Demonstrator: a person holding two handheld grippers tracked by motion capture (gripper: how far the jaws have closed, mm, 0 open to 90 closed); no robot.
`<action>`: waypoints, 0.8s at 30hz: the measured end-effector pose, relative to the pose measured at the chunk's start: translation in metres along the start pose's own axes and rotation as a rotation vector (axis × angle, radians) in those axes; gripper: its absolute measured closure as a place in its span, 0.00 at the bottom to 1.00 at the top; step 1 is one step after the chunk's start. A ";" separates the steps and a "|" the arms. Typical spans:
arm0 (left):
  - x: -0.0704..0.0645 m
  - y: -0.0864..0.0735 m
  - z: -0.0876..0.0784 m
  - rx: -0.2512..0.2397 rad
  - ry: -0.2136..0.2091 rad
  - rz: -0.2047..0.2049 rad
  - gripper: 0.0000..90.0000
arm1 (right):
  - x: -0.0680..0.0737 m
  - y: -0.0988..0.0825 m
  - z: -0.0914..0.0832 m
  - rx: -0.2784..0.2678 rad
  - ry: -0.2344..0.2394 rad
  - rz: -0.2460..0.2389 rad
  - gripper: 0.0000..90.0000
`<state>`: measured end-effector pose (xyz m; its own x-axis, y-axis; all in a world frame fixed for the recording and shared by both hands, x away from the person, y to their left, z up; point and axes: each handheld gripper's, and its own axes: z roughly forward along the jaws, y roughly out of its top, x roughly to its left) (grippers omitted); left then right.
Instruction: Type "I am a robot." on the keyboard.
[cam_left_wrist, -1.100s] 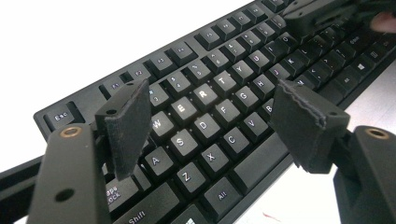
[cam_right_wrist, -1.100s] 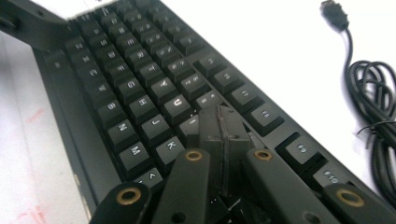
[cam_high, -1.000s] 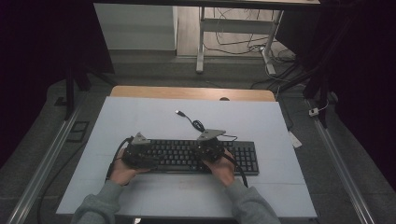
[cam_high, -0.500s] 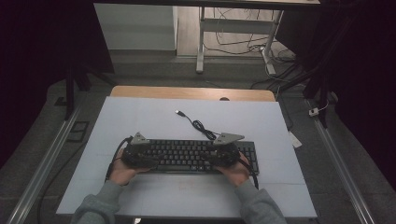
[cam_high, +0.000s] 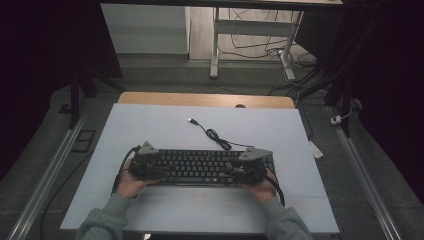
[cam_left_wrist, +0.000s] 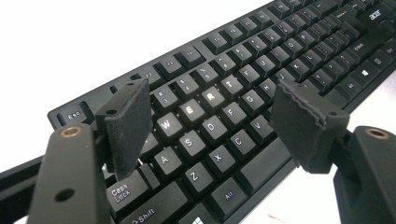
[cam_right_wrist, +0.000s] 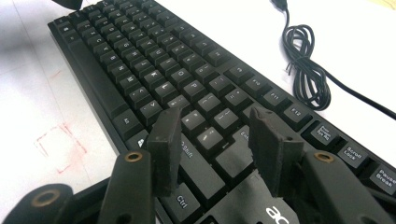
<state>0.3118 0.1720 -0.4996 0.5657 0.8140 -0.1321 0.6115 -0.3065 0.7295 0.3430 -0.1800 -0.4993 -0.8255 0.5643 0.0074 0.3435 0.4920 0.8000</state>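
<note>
We see a large white table (cam_high: 165, 130), and we take the black keyboard (cam_high: 200, 166) as our landmark. The keyboard lies flat on the table, on the side near the person, with its long side across the view.

From the far right edge of the keyboard, its black cable (cam_high: 216, 136) runs away over the table. It is bundled in a small coil just behind the keyboard, and its plug lies farther behind.

The left gripper (cam_high: 145, 164) is at the left end of the keyboard. In the left gripper view its jaws stand wide apart above the letter keys, around the W, E, S and D keys, and the pads press on nothing.

The right gripper (cam_high: 250, 167) is at the right end of the keyboard. Its jaws have just been opening, and in the right gripper view they stand apart over the keys near the right Shift and Enter keys (cam_right_wrist: 219, 149). Nothing is gripped between them.

On the table in front of the keyboard we see a faint red mark (cam_right_wrist: 58, 140).
</note>
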 end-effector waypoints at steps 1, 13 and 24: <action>0.000 0.000 0.000 0.000 0.000 0.001 0.32 | 0.000 0.000 0.000 0.001 0.001 -0.001 0.60; 0.001 0.000 0.000 -0.013 0.013 -0.002 0.36 | 0.000 0.000 0.002 0.003 0.002 -0.010 0.60; -0.003 0.003 0.003 -0.024 -0.006 0.009 0.61 | 0.001 0.000 0.004 0.005 0.002 -0.010 0.60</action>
<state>0.3133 0.1675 -0.4992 0.5742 0.8085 -0.1293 0.5931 -0.3018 0.7464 0.3441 -0.1773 -0.5015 -0.8298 0.5581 0.0003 0.3374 0.5013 0.7967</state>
